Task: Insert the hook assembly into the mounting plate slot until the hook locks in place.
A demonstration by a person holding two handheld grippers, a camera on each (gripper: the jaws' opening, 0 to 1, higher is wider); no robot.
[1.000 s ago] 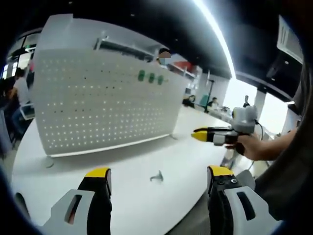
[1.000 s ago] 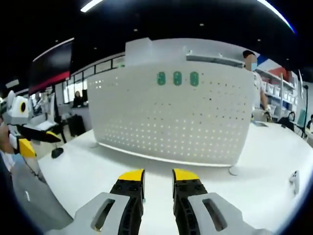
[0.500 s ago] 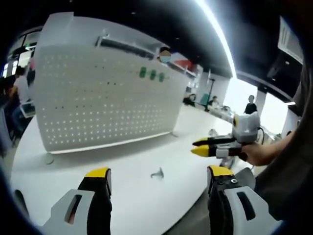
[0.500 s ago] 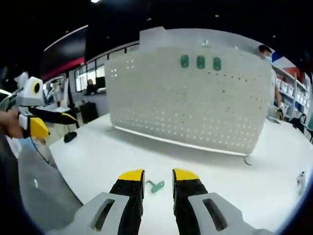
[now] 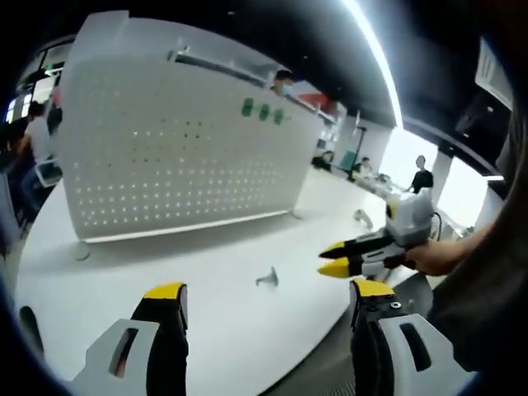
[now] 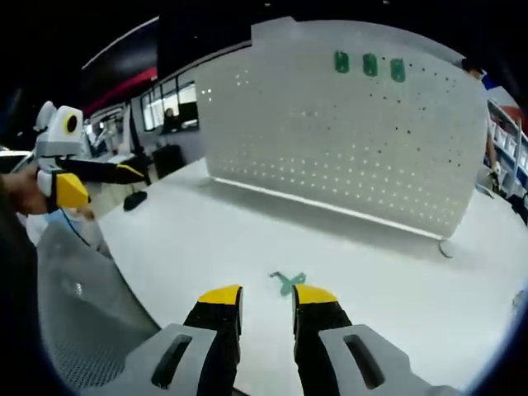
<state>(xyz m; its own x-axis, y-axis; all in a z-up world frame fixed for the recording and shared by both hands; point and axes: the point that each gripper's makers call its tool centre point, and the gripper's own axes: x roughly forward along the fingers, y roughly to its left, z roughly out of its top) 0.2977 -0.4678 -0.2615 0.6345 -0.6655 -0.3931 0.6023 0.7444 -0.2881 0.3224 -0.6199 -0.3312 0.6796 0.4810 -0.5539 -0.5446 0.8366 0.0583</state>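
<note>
Small green metal hook (image 6: 288, 280) lies on the white table (image 6: 198, 247), bare surface around; right gripper (image 6: 266, 294) narrowly parted at 6 o'clock; left gripper (image 5: 268, 289) spread wide; white perforated mounting plate (image 6: 355, 140) upright at 12.

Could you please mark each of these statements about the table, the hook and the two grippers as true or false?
1. The green hook lies on the white table. True.
2. The right gripper is shut on the hook. False: the hook lies just ahead of its fingertips, not between them.
3. Three green pieces sit high on the white pegboard. True.
4. The left gripper has its jaws pressed together. False: they stand wide apart with bare table between them.
5. The pegboard lies flat on the table. False: it stands upright on small feet.
</note>
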